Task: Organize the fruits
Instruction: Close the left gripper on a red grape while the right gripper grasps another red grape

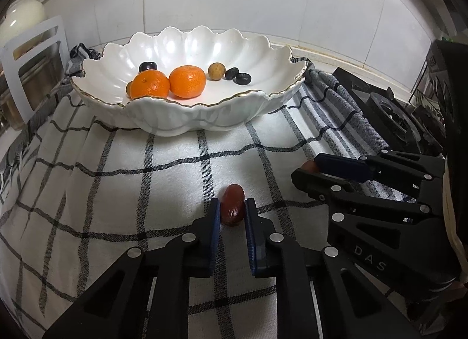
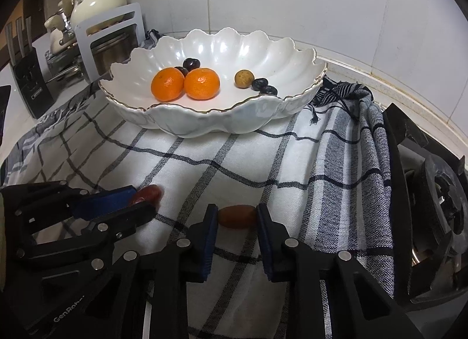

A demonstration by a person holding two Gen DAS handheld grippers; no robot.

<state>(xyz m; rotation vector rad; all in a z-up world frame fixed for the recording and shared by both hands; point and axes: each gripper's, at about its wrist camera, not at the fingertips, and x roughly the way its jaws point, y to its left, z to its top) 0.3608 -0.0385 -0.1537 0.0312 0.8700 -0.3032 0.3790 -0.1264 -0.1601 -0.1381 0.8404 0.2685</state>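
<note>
A white scalloped bowl (image 1: pixel 263 99) (image 2: pixel 292 105) stands at the back of a checked cloth. It holds two oranges (image 1: pixel 187 81) (image 2: pixel 201 83), a brown longan (image 1: pixel 216 71) (image 2: pixel 244 78) and several dark fruits (image 1: pixel 242 78) (image 2: pixel 264 86). My left gripper (image 1: pixel 232 207) is shut on a red date (image 1: pixel 233 204) that rests on the cloth; it also shows in the right wrist view (image 2: pixel 137 203) with that date (image 2: pixel 149 193). My right gripper (image 2: pixel 237 216) is shut on another red date (image 2: pixel 237 216) lying crosswise on the cloth; it shows in the left wrist view (image 1: pixel 307 171) too.
The checked cloth (image 1: pixel 117 193) (image 2: pixel 248 157) covers the counter. A gas stove (image 1: pixel 389 111) (image 2: pixel 438 193) lies to the right. A metal rack (image 1: pixel 35 64) (image 2: pixel 111 43), a cream teapot (image 2: pixel 96 3) and a knife block (image 2: pixel 29 76) stand at the left. A tiled wall is behind.
</note>
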